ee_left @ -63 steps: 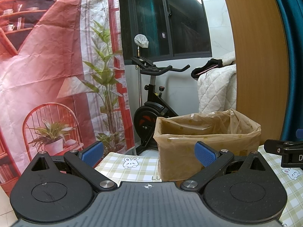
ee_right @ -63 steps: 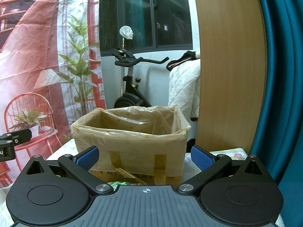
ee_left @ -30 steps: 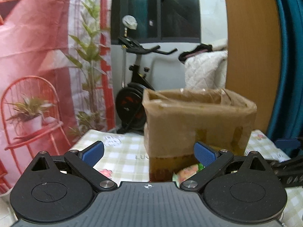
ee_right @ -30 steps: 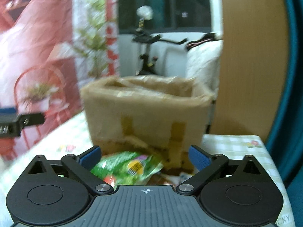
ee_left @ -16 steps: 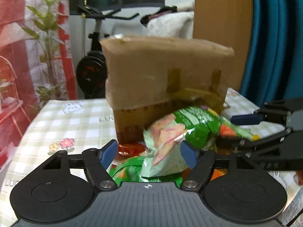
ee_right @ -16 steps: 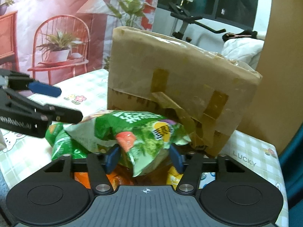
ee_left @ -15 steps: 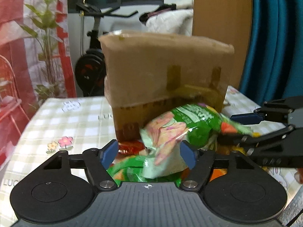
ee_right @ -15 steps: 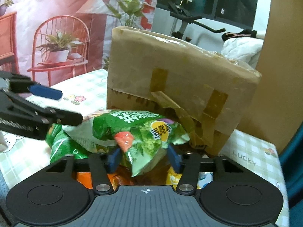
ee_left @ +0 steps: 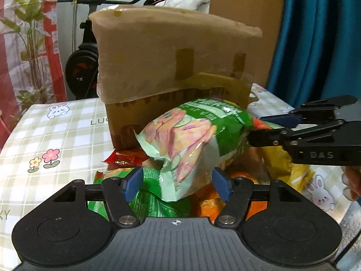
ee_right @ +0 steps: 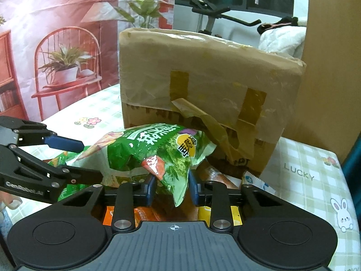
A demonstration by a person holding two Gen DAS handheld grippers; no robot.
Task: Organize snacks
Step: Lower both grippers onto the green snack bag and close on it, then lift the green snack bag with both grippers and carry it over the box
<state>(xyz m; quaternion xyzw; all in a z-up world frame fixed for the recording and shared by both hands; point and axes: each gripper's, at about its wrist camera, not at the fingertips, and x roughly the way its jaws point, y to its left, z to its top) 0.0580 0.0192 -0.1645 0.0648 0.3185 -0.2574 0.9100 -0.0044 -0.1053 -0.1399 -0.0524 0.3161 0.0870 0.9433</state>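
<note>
Green snack bag (ee_left: 198, 131) lies atop a pile of snack packets (ee_left: 158, 201), just before the taped cardboard box (ee_left: 171, 67) on the checked tablecloth (ee_left: 56, 135). Right gripper (ee_right: 171, 188) pinches its near end. Left gripper (ee_left: 178, 183) stands apart, straddling its opposite end, grip unconfirmed.

The tablecloth (ee_right: 315, 158) carries the word "LUCKY" in grey capitals, right of the box (ee_right: 203, 85). In the left wrist view the same cloth shows "LUC" cut off by the box, and "KY" at the left edge. The right gripper (ee_left: 252, 128) has "DAS" in raised letters on its black body. The left gripper (ee_right: 90, 160) has a white line beginning "Gen", the rest blurred. The green bag (ee_right: 158, 151) has large white Chinese characters, and more in a yellow circle.
</note>
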